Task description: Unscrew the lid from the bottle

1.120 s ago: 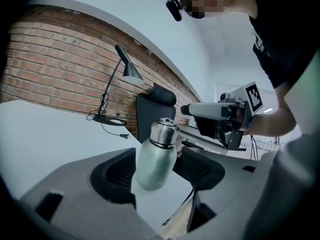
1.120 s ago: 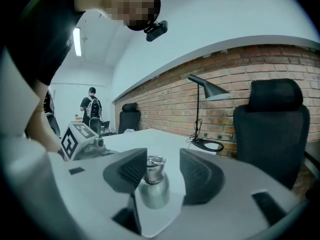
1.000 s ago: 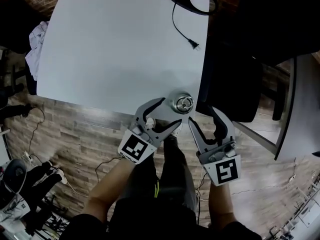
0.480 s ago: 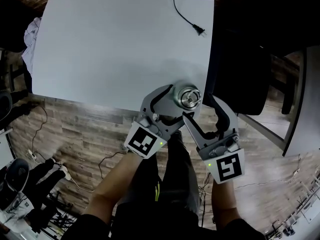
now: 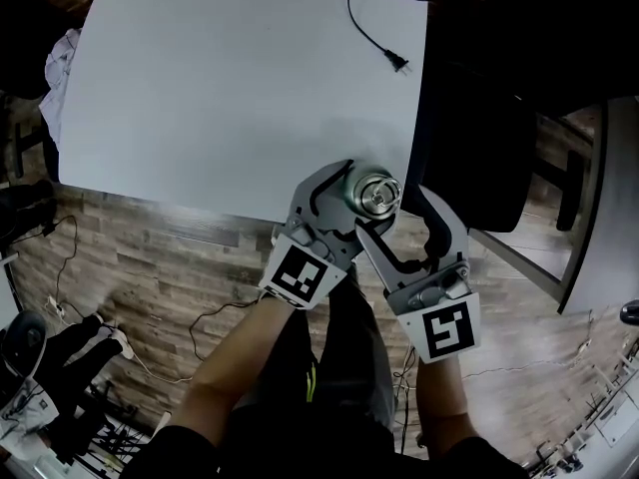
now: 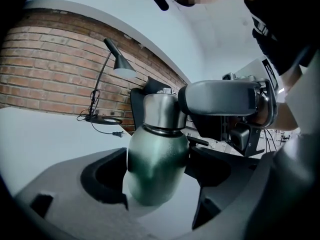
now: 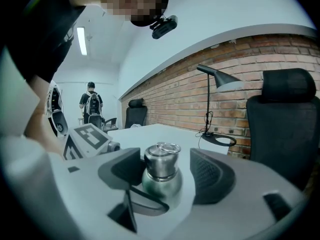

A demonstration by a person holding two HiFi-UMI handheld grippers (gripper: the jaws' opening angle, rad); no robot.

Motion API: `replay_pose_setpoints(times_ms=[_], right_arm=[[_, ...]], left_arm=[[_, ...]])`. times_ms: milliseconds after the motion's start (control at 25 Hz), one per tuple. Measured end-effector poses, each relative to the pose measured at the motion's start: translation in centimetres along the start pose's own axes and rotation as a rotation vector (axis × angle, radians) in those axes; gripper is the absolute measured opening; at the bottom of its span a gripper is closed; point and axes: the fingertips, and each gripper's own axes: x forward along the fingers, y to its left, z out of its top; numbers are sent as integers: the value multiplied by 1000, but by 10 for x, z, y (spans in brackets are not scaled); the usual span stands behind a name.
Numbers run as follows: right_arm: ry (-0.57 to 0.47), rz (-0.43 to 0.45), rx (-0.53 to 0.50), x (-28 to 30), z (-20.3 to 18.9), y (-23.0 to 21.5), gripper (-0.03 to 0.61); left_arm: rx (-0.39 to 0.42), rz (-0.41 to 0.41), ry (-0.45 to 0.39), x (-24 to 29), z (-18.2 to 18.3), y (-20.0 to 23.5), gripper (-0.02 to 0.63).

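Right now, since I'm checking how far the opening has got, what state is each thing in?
Bottle: upright on the table, closed.
Lid: on the bottle.
Left claw: open, jaws have just been opening, one on each side of the bottle's body.
Right claw: open, jaws have just been opening, one on each side of the lid.
Lamp plug: unplugged, lying on the table.
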Motion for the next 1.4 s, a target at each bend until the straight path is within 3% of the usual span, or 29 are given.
replay_pose_setpoints(times_ms=[400,840,920,1160,1400], right_arm=[[28,26,-4,12,-2,7,290],[46,10,-22,23,-9,4,290],[44,17,-21,23,-9,4,267],[36,93,-44,23,-10,6,262],[33,284,-32,21,-15,9,262]], left_arm=[[63,1,18,5,2,3,374],[27,8,31,4,-3,2,374],[26,7,32,3,-3,2,374],[23,6,33,4,-4,2,374],[21,4,34,4,-4,2,374]])
